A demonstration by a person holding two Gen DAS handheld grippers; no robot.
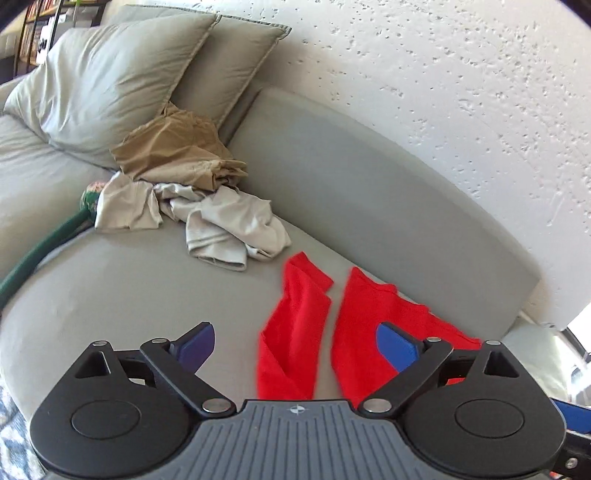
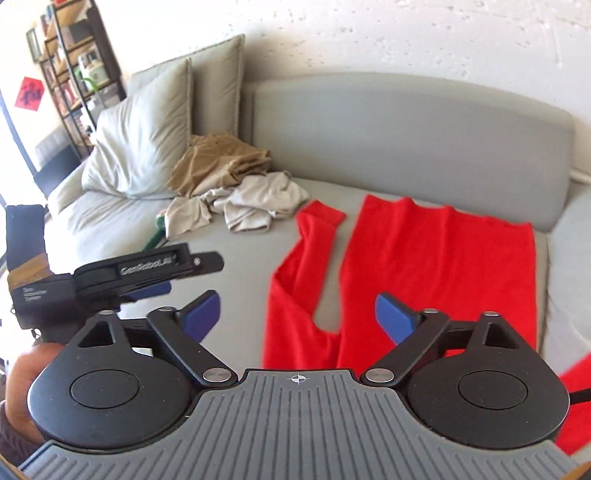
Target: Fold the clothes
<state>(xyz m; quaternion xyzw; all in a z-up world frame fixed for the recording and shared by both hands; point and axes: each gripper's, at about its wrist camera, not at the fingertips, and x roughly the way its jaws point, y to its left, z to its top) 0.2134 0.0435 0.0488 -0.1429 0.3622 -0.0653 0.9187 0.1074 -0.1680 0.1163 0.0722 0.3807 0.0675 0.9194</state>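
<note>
we see a red garment (image 2: 436, 269) spread flat on the grey sofa seat (image 2: 236, 258), its main panel lying toward the right end of the seat and reaching up to the foot of the backrest (image 2: 406, 125). one red sleeve (image 2: 306, 254) lies to the left of the panel, with a strip of bare seat showing between them; the two join at the near side. in the left wrist view the same garment (image 1: 369, 325) sits just beyond the fingers, sleeve on the left, panel on the right.

the left hand-held gripper (image 1: 295, 345) has its jaws spread wide, blue pads apart, and nothing is between them; it hangs above the seat, clear of the cloth. the right hand-held gripper (image 2: 297, 314) is likewise wide apart and holds nothing, with the red cloth visible below the gap. from the right wrist view we also see the left hand-held gripper (image 2: 155, 269) from the side, off to the left over the bare seat, with part of a hand (image 2: 26, 373) below it at the near left edge.

farther left on the seat lies a heap of unfolded clothes: a crumpled pale grey piece (image 2: 255, 203) close to the sleeve's far end, and a tan piece (image 2: 218, 166) behind it against the pillows (image 2: 144, 144). a green item (image 1: 40, 243) pokes out from the left of the heap. a shelf (image 2: 77, 74) stands at the far left by the white wall (image 2: 406, 33).
</note>
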